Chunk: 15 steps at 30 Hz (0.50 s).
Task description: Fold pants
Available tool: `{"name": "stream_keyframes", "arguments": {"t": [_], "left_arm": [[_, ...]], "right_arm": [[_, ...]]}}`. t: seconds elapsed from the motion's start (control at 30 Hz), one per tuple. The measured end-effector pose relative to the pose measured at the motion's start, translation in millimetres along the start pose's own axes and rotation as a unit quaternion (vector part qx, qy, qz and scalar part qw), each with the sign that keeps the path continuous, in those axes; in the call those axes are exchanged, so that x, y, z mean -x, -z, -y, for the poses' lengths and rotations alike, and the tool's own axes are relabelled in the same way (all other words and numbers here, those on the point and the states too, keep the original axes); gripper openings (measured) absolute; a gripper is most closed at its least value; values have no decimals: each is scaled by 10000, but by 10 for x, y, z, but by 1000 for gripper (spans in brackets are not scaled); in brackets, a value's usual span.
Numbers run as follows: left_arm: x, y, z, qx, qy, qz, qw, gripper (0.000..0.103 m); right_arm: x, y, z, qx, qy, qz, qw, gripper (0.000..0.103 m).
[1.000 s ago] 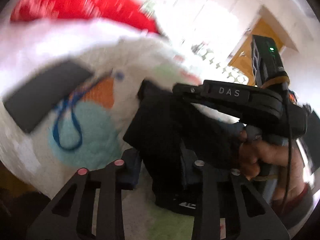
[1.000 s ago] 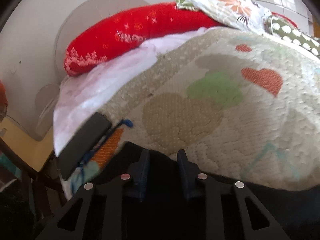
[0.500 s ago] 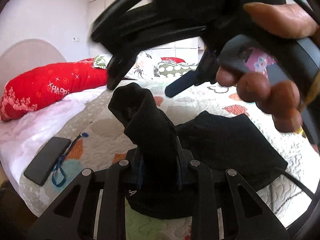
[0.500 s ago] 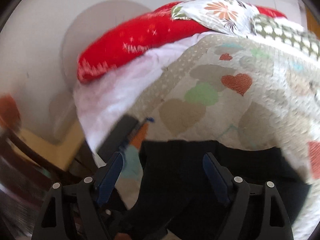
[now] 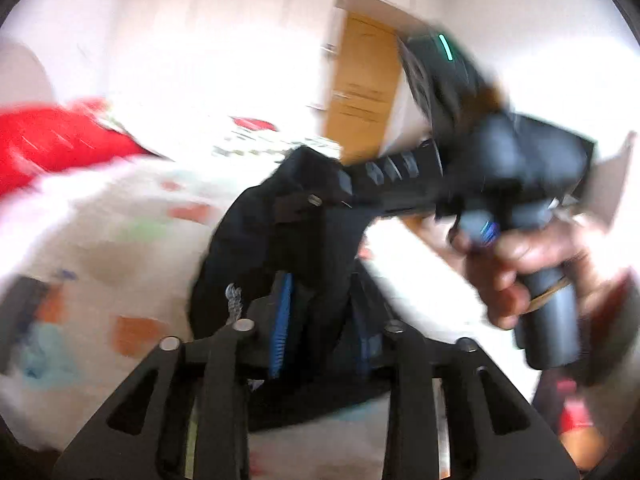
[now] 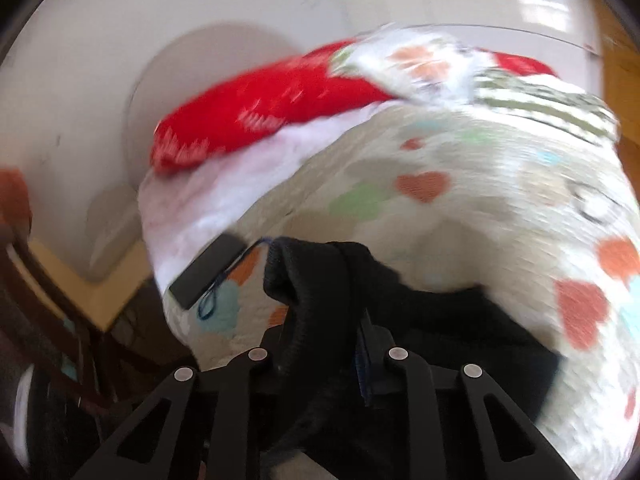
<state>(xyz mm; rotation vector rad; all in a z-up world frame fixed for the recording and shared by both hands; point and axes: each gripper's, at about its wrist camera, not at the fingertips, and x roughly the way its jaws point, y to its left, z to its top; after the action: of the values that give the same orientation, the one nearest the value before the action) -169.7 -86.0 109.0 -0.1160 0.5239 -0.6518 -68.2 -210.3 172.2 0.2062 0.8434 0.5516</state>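
The black pants [image 5: 248,248] hang bunched above the heart-patterned quilt [image 5: 120,240]. In the left wrist view my left gripper [image 5: 322,332] has a thick fold of them between its blue pads, still pressed, while its jaws are opening. A hand holds my right gripper [image 5: 316,200], which comes in from the right and bites the upper end of the cloth. From the right wrist view, the right gripper [image 6: 324,344] is closing on the ribbed waistband of the pants [image 6: 460,320], which fills the gap between its fingers. Both views are blurred.
A black phone [image 6: 206,270] with a blue strap lies near the bed's left edge. A red pillow [image 6: 272,108] and patterned pillows lie at the head of the quilt [image 6: 480,208]. Dark furniture stands left of the bed. A wooden door [image 5: 364,92] is behind.
The right gripper, wide open over the pants half a second ago, has closed on the waistband. The left gripper has risen and rolled with the cloth, and the right gripper now bites its top.
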Motion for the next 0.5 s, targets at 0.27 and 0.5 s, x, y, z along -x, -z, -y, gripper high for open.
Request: {"name": "stream_keyframes", "arguments": {"t": [0.27, 0.5], "left_arm": [[-25, 90, -420, 387, -362, -431, 9977, 56], [-312, 64, -528, 349, -635, -762, 9945, 56]], "right_arm": [[15, 754, 1342, -1984, 551, -86, 9785, 28], [430, 938, 1246, -2149, 347, 401, 9752, 57]]}}
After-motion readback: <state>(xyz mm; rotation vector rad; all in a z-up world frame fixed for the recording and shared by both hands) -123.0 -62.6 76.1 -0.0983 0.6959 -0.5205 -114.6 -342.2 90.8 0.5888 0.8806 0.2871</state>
